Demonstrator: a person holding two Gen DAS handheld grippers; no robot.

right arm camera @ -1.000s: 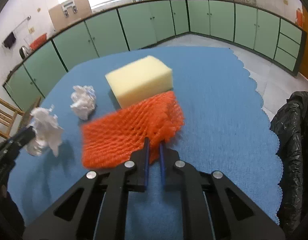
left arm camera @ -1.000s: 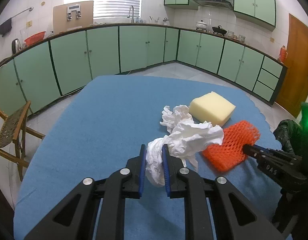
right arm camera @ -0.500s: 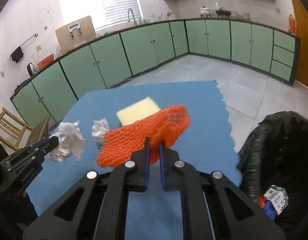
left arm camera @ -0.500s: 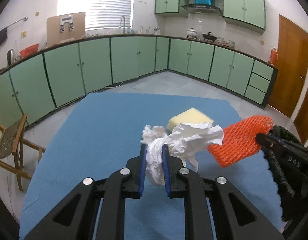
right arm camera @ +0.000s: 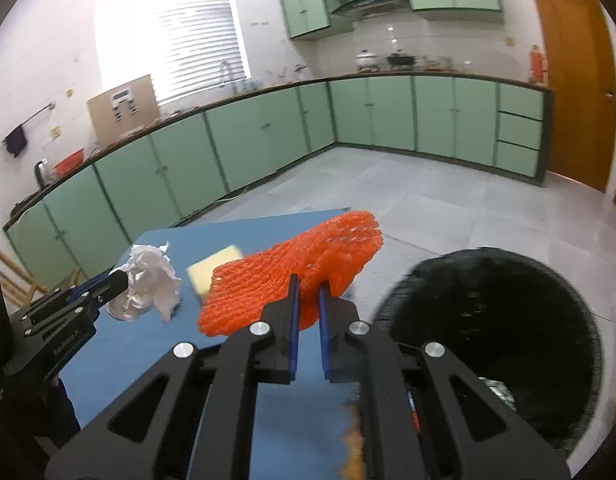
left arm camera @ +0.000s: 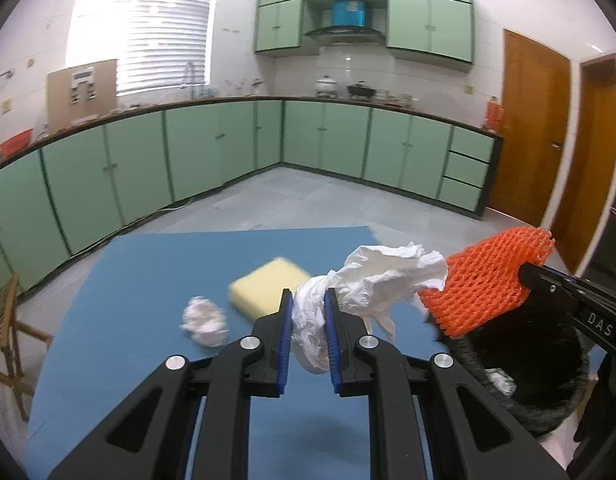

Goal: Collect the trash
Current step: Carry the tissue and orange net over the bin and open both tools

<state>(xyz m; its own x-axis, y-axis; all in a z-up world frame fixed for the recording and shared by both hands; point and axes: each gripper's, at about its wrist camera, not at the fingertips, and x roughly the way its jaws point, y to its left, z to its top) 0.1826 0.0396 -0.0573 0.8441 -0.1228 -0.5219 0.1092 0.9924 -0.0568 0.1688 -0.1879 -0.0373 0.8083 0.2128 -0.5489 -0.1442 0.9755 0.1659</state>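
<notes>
Two pieces of trash ride clear of the table (left arm camera: 140, 280): orange foam netting (right arm camera: 296, 272) clamped in the right gripper (right arm camera: 306, 292), nearest the black bin (right arm camera: 487, 336) off the table's right edge, and crumpled tissue (left arm camera: 371, 284) pinched by the left gripper (left arm camera: 308, 312). Another tissue wad (left arm camera: 204, 320) and a yellow sponge (left arm camera: 268, 284) lie behind.

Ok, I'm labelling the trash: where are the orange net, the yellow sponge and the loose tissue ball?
orange net (right arm camera: 308, 264): right wrist view, mesh middle.
yellow sponge (left arm camera: 268, 290): left wrist view, top face.
loose tissue ball (left arm camera: 204, 322): left wrist view, centre.
</notes>
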